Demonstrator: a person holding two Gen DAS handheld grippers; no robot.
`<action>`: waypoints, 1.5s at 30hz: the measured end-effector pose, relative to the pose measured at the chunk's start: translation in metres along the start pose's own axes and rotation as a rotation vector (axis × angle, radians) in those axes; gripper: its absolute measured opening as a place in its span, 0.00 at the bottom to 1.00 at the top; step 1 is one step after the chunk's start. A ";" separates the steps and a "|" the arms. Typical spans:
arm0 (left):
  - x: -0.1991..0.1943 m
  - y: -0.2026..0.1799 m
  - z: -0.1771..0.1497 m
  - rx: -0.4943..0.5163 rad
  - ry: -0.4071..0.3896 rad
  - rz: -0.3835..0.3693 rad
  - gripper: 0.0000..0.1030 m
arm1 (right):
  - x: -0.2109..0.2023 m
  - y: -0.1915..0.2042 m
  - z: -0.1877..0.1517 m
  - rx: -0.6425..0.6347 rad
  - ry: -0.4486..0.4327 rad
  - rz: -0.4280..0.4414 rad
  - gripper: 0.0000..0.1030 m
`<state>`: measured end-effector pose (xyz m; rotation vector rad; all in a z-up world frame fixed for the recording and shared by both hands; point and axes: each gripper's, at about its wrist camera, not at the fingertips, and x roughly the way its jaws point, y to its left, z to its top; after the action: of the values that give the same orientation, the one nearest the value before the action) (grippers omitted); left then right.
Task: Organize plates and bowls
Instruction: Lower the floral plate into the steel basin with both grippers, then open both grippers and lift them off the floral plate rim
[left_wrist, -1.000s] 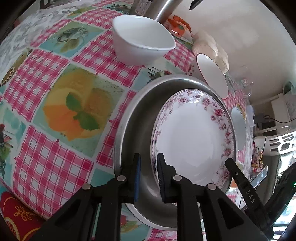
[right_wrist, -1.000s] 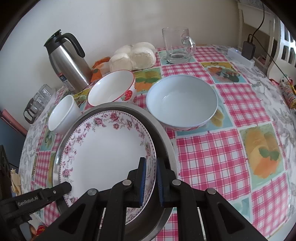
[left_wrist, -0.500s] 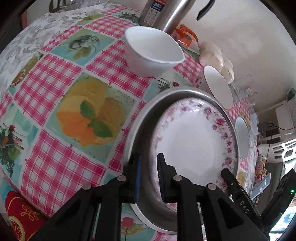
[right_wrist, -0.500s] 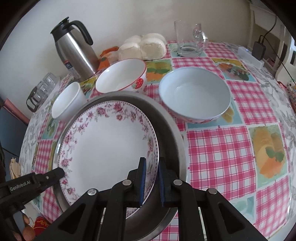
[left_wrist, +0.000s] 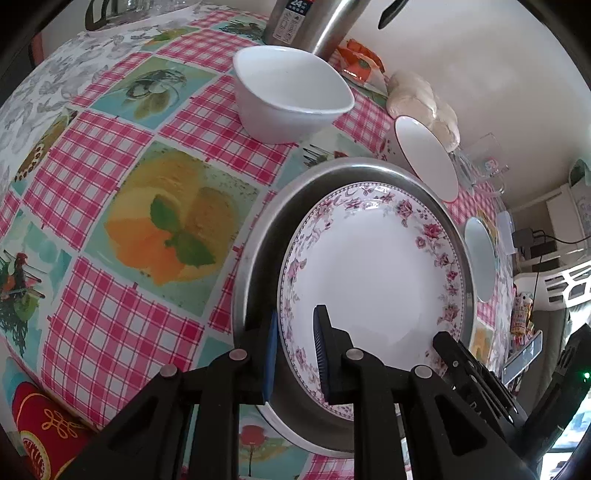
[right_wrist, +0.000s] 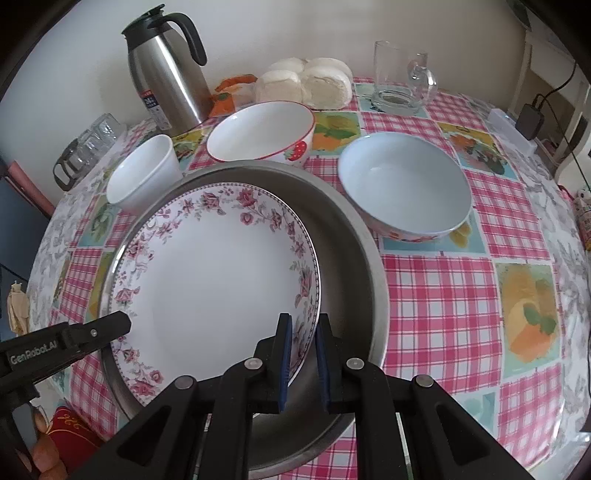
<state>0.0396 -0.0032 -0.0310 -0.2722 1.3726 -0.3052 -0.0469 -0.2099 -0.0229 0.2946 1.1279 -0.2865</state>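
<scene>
Both hand-held grippers angled steeply downward, each clamped on the rim of the floral plate (right_wrist: 218, 280), one at either side of it.

Left hand-held gripper (left_wrist: 295, 343): blue pads pinching the plate's near edge, one pad inside the rim, the other outside, between plate and metal wall. Seen also in the right wrist view as a black finger lettered "GenRobot.AI" reaching in from the lower left to the plate's left edge.

Right hand-held gripper (right_wrist: 301, 360): jaws nearly closed, gripping the plate's lower right rim, left pad over the white face, right pad behind the rim above the pan floor. Fingertips of a person's hand (right_wrist: 42, 448) visible at the lower left corner of the right wrist view.

Plate tilted within the large steel pan (right_wrist: 354, 258), its left side up against the pan's rim, its right side over the pan floor. Pan resting on the tabletop (right_wrist: 443, 295) with its red-checked fruit-print cloth.

Behind the pan: small white bowl (right_wrist: 142, 171) at left, strawberry bowl (right_wrist: 260, 131) just beyond the far rim, pale blue bowl (right_wrist: 404, 184) to the right. Farther back: steel thermos (right_wrist: 166, 70), wrapped buns (right_wrist: 306, 83), glass mug (right_wrist: 400, 79).
</scene>
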 end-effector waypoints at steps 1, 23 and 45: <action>0.000 -0.001 0.000 0.003 0.004 -0.007 0.17 | 0.000 0.000 0.000 0.003 0.002 -0.003 0.14; -0.002 0.011 0.004 -0.067 -0.033 -0.004 0.20 | -0.006 -0.011 0.000 0.085 -0.034 0.010 0.14; -0.039 -0.001 0.012 -0.003 -0.225 0.024 0.20 | -0.024 -0.025 0.003 0.168 -0.141 0.018 0.15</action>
<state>0.0446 0.0105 0.0069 -0.2835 1.1537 -0.2451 -0.0634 -0.2325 -0.0016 0.4261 0.9629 -0.3808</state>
